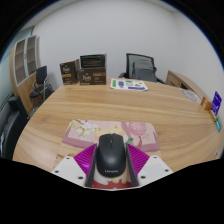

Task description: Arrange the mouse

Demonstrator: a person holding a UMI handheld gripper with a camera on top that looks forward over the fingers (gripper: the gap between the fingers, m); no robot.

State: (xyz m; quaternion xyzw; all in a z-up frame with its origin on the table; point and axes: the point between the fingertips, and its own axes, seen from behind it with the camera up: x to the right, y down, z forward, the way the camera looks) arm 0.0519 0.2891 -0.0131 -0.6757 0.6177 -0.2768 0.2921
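A black Lenovo mouse (110,160) sits between my two fingers, its sides against the magenta pads (83,160). My gripper (111,152) is shut on it. Just ahead of and beneath the mouse, a pink patterned mouse mat (85,131) lies on the wooden table (110,105). The mouse hides the mat's near middle. I cannot tell whether the mouse rests on the mat or hangs just above it.
Dark boxes (90,70) stand at the table's far edge, with papers (128,85) beside them. A black office chair (142,66) stands beyond the table, another chair (40,80) at the left. A blue object (216,100) sits at the right end.
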